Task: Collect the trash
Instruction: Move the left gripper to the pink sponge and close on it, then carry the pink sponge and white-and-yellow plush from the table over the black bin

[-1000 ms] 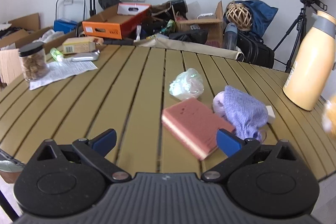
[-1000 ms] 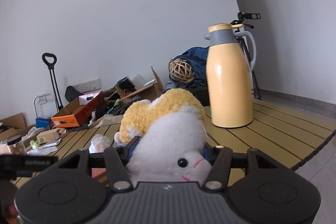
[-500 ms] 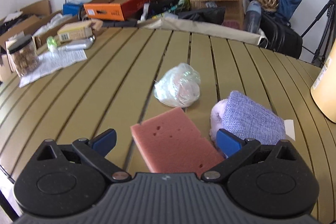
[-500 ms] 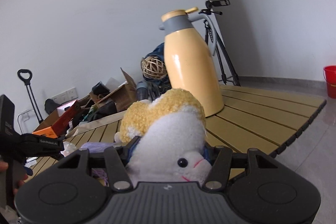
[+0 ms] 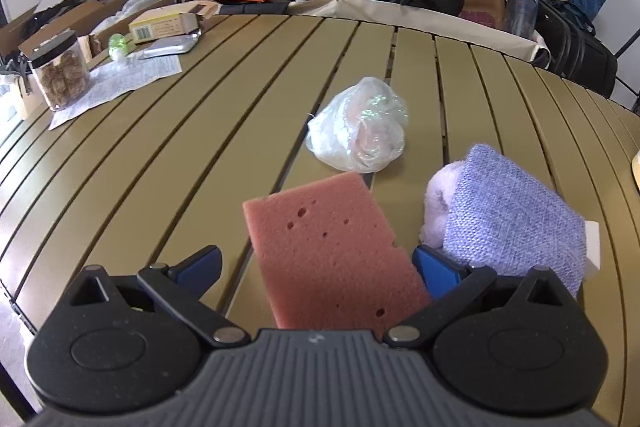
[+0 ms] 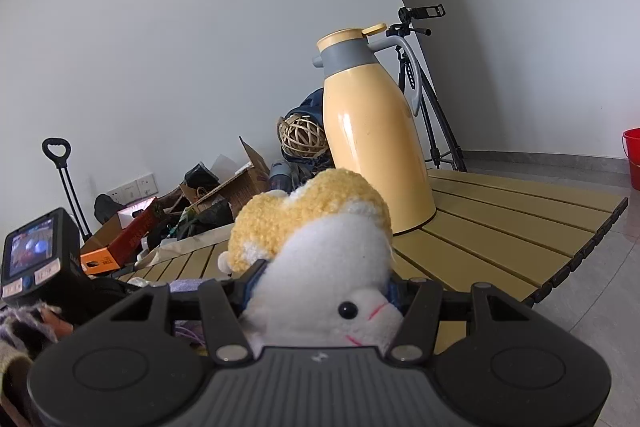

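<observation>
Two risks, judged from how things lie. Left gripper (image 5: 316, 261) low over the bench (image 5: 168, 147), jaws wide apart, straddling the pink sponge (image 5: 328, 247); right fingertip (image 5: 434, 269) hard against the purple cloth (image 5: 508, 219), so closing now likely snags cloth along with sponge. Just beyond, crumpled plastic bag (image 5: 360, 127), probably the trash to collect, touching or nearly touching the sponge's far edge; sponge squarely in the way of a straight reach. Right gripper (image 6: 320, 283) clamped on a plush toy (image 6: 320, 259), so no spare hand. Farther off, yellow thermos (image 6: 372, 143) upright, well apart; jar of snacks (image 5: 60, 75) and papers (image 5: 120, 79) at the far left edge.
</observation>
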Demonstrator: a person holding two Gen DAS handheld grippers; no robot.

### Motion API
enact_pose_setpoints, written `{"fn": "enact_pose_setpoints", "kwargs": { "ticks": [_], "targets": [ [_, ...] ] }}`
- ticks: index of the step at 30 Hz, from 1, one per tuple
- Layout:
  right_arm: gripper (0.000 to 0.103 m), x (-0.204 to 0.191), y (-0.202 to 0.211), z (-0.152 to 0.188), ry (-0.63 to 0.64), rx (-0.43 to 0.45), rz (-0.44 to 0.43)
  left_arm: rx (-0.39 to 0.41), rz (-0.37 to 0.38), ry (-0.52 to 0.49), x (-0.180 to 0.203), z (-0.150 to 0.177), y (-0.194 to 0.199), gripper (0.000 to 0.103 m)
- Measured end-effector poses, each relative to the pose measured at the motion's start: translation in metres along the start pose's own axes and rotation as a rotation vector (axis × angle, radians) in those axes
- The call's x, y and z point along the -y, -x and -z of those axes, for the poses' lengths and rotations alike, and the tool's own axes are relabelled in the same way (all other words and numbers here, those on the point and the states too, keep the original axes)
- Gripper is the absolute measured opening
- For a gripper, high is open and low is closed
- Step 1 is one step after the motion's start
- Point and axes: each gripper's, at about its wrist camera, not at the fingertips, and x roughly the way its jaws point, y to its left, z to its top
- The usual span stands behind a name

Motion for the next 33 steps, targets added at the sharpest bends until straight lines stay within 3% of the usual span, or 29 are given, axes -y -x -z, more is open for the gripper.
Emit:
{"fn": "enact_pose_setpoints", "kwargs": {
  "ticks": [3,4,6,7,22,33],
  "targets": [
    [0.056,0.003,0.001,0.0,-0.034,-0.008,-0.018,-0.005,0.008,-0.009,-0.001,0.003,-0.001,0.101],
    [0.056,0.003,0.001,-0.001,-0.038,-0.008,-0.021,-0.01,0.016,-0.001,-0.003,0.004,0.0,0.096],
    [0.056,0.003,0.004,-0.001,-0.038,-0.003,-0.025,-0.031,0.023,0.017,-0.006,0.006,-0.001,0.075],
    [0.056,0.003,0.005,-0.002,-0.037,-0.001,-0.027,-0.038,0.018,0.021,-0.007,0.007,-0.001,0.071],
    [0.056,-0.001,0.017,-0.002,-0.025,-0.001,-0.073,0.066,0.039,-0.044,-0.023,0.016,0.047,0.07],
    [0.056,-0.014,0.024,0.005,0.028,-0.035,-0.119,0.129,0.12,-0.091,-0.059,0.041,0.095,0.071]
  ]
}}
